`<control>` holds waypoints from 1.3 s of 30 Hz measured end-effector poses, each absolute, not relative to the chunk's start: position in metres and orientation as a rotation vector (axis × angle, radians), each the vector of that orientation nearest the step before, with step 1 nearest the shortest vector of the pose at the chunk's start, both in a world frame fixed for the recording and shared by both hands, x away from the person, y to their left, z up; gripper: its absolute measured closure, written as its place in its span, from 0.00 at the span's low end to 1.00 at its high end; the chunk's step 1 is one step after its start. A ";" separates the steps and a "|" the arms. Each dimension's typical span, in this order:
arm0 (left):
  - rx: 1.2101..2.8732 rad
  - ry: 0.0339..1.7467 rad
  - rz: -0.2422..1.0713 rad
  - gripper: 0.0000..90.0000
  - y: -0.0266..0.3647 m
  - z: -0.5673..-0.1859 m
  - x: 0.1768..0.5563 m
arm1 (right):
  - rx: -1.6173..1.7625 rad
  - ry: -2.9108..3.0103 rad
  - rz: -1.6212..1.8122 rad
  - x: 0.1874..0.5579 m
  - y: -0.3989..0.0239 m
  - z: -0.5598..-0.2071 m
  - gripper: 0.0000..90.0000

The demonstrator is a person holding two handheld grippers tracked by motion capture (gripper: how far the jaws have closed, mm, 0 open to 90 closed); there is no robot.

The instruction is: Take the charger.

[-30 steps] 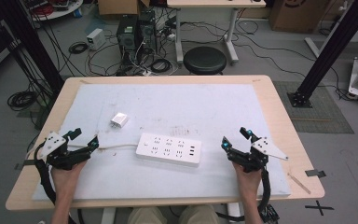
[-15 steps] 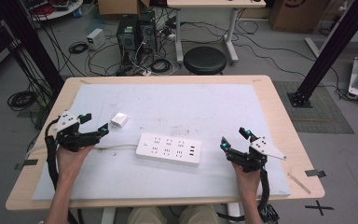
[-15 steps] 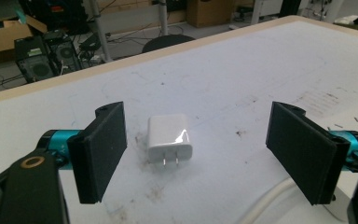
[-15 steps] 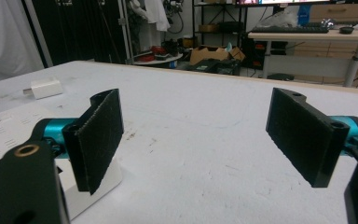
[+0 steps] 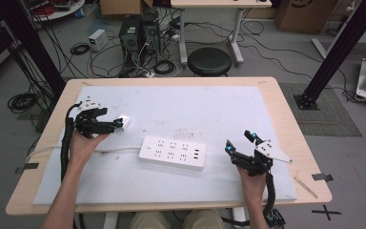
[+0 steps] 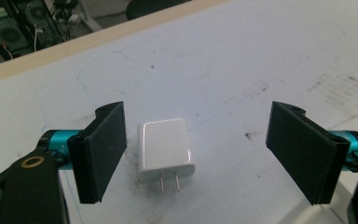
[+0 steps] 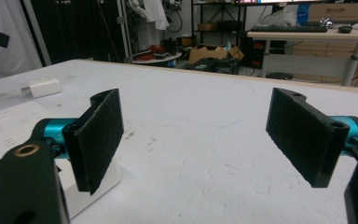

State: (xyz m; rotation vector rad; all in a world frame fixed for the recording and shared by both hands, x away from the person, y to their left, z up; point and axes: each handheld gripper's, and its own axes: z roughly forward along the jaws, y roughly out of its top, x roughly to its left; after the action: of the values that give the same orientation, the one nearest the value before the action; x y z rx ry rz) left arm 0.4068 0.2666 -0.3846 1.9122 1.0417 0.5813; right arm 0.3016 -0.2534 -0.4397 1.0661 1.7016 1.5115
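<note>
Your left tongs (image 6: 196,149) are spread wide around the white charger (image 6: 166,147), which lies flat on the bench (image 5: 276,102) close to the left jaw, its prongs pointing back at you. Your right tongs (image 5: 240,142) rest released just right of the power strip (image 5: 173,152).

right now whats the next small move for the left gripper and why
Probably close the left gripper on the white charger: its jaws stand open on either side of the charger, which lies flat on the mat with its prongs toward the camera, nearer one jaw.
</note>
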 end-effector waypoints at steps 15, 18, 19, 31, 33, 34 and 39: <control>2.077 1.173 0.548 0.24 0.249 -0.416 0.447 | 1.061 1.708 1.500 0.302 -0.252 -0.440 0.21; 2.087 1.192 0.535 0.24 0.251 -0.420 0.450 | 1.061 1.708 1.501 0.302 -0.252 -0.440 0.21; 2.088 1.198 0.534 0.24 0.251 -0.421 0.450 | 1.056 1.708 1.499 0.302 -0.252 -0.440 0.21; 2.128 1.257 0.488 0.25 0.251 -0.436 0.458 | 1.059 1.713 1.485 0.301 -0.251 -0.439 0.21; 2.127 1.262 0.484 0.26 0.251 -0.436 0.459 | 1.054 1.713 1.482 0.302 -0.251 -0.439 0.21; 2.132 1.258 0.484 0.26 0.251 -0.436 0.459 | 1.051 1.713 1.482 0.302 -0.251 -0.440 0.21; 2.126 1.268 0.472 0.27 0.252 -0.438 0.460 | 1.052 1.717 1.479 0.301 -0.250 -0.439 0.21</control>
State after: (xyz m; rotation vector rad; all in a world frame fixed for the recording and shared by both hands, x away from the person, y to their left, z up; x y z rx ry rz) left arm 0.4597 0.2521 -0.4378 2.1261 1.2684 0.4716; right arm 0.3014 -0.2499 -0.4395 1.0524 1.7171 1.4790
